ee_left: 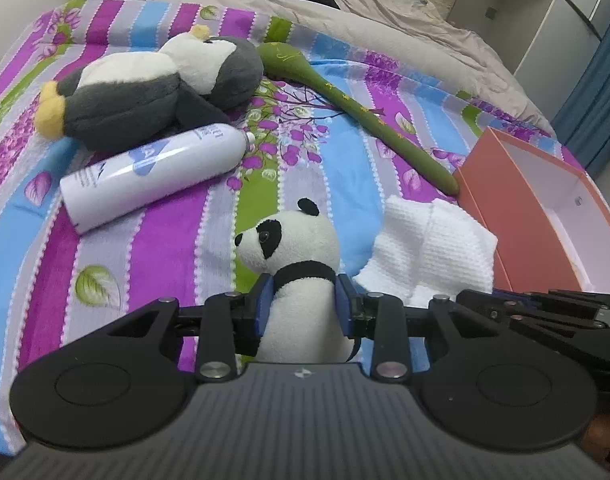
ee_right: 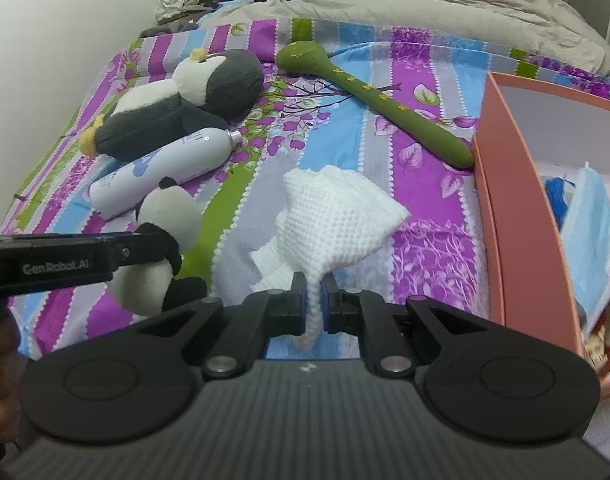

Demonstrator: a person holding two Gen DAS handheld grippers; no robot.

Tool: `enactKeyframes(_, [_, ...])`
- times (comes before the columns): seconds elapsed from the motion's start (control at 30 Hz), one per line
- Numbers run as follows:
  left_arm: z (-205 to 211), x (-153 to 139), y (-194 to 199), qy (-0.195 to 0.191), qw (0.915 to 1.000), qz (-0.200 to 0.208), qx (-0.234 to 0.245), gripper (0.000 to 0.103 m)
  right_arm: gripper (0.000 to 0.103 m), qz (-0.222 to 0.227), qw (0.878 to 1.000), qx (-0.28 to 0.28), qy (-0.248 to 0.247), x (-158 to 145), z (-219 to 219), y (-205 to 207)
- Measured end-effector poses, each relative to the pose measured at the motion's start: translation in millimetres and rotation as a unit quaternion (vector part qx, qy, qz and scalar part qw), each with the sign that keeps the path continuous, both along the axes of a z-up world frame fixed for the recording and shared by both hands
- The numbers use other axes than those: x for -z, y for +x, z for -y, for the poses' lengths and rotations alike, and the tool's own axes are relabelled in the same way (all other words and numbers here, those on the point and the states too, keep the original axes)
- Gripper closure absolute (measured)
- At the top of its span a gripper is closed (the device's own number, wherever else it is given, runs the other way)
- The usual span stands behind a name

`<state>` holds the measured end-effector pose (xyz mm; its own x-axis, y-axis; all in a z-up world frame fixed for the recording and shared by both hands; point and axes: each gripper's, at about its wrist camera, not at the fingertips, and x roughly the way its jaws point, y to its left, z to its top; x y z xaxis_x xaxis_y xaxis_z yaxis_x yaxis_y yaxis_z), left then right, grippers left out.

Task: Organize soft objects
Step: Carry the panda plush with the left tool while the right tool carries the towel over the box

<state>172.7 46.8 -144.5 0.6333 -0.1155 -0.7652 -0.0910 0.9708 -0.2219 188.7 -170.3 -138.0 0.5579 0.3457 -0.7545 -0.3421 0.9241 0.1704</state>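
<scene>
With our left gripper clamping the black-and-white plush panda and our right gripper pinching the white waffle-knit cloth, the grey plush penguin is still left mid-bed, outside the orange cardboard box.

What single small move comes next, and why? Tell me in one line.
Probably carry the white cloth rightward over the open pink box and release it there. The right claw is shut on a bunched corner of it, the box sits just to its right with soft items already inside, and the left claw holds the panda plush, ready to follow.
</scene>
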Motion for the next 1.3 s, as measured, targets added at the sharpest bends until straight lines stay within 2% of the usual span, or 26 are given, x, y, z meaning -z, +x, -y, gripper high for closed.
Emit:
enactKeyframes(0.43, [24.9, -23.4, -36.6, -0.005, 0.9998, 0.015, 0.01, 0.065, 0.092, 0.023, 1.0, 0.004, 0.005, -20.6, 18.8, -47.8])
enactKeyframes(0.63, [37.6, -43.6, -38.9, 0.009, 0.9995, 0.02, 0.022, 0.065, 0.092, 0.038, 0.999, 0.012, 0.015, -36.7, 29.0, -56.8])
enactKeyframes(0.93, [54.3, -76.1, -41.8, 0.009, 0.9978, 0.053, 0.038, 0.065, 0.092, 0.078, 0.997, 0.022, 0.018, -67.3, 43.6, -69.5])
enactKeyframes(1.3, [88.5, -92.0, -43.8, 0.013, 0.9954, 0.069, 0.065, 0.065, 0.092, 0.103, 0.994, 0.039, 0.024, -85.1, 71.7, -85.7])
